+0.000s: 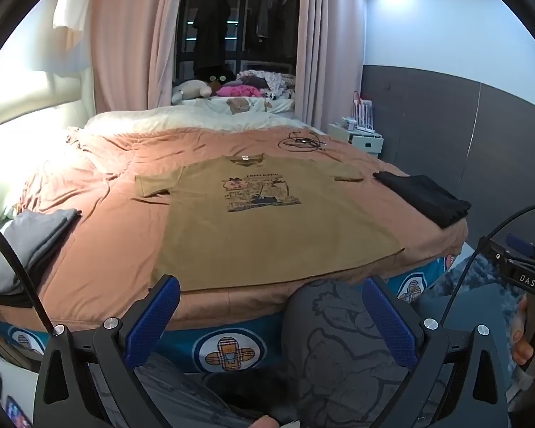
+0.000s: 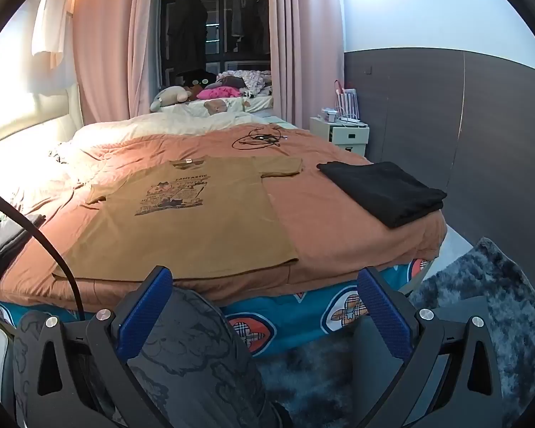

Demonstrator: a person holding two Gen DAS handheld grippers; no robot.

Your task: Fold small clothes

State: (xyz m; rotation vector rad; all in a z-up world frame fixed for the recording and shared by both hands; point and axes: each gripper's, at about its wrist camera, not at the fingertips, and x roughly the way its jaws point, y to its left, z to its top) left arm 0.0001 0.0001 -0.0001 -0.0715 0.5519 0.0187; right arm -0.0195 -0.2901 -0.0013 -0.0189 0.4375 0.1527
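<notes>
Mustard-brown printed T-shirt [image 1: 267, 224] lies spread flat on the terracotta bedspread [image 1: 107, 249], ahead of and beyond both grippers. The left gripper [image 1: 271, 306] and right gripper [image 2: 264, 299] both gape wide, empty. Folded black garment [image 2: 385, 189] lies ahead-right; folded grey clothes [image 1: 35, 239] ahead-left.

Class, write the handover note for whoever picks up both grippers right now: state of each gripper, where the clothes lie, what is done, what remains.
Left gripper: open, empty, held short of the bed's near edge.
Right gripper: open, empty, also short of the edge.
Tan T-shirt: spread flat, print up, on the orange bedspread, unfolded.
Black folded garment: near the bed's right corner.
Grey folded pile: at the left edge.
Done: those two look folded.
Left: fold the tan T-shirt; neither gripper touches it yet.
</notes>
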